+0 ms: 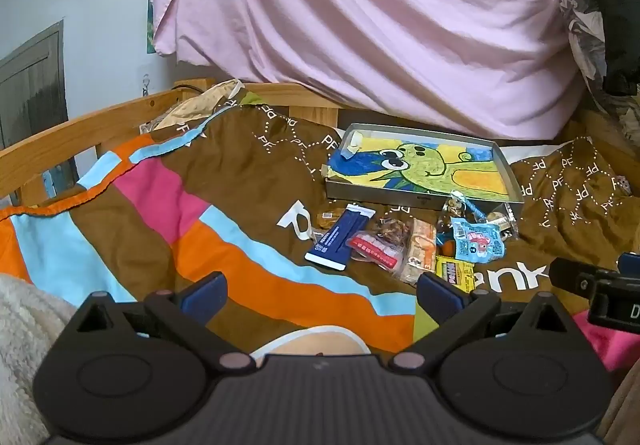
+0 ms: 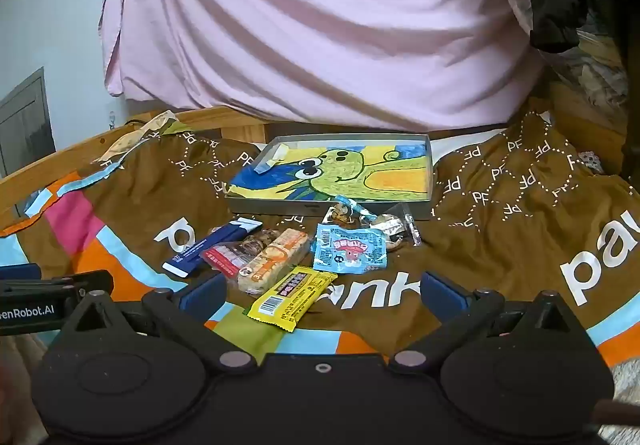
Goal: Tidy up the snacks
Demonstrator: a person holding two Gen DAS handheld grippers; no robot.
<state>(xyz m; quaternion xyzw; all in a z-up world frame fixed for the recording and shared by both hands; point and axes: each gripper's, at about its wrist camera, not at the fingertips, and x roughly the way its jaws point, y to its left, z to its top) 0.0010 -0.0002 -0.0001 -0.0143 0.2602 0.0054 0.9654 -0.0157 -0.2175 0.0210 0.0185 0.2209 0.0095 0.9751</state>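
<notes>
Shallow grey tray (image 2: 430, 173) sits on the bed's patterned blanket (image 2: 520, 245), far side of the snack pile; its floor is covered by a crayon drawing of a green cartoon creature (image 2: 340, 169) on blue and yellow, a bit of tape or paper at the tray's left inner corner, no snacks inside it. All snacks lie on the blanket in front of the tray, touching or overlapping: dark blue bar wrapper (image 2: 208, 245) at left, red-labelled clear packet (image 2: 226, 259) beside it, orange-printed biscuit pack (image 2: 274, 259) next, yellow packet with barcode (image 2: 290, 295) nearest the camera, light blue pouch (image 2: 350, 251) right of centre, small clear-wrapped sweets (image 2: 384, 225) just at the tray's front wall. Left hand-held gripper (image 1: 322, 295) hovers over the striped part of the blanket, fingers wide apart, nothing between them. Right hand-held gripper (image 2: 322, 291) hovers just short of the yellow packet, fingers also spread wide, holding nothing. Pink sheet (image 2: 320, 25) hangs behind the tray, wooden bed rail (image 1: 80, 129) at left.
</notes>
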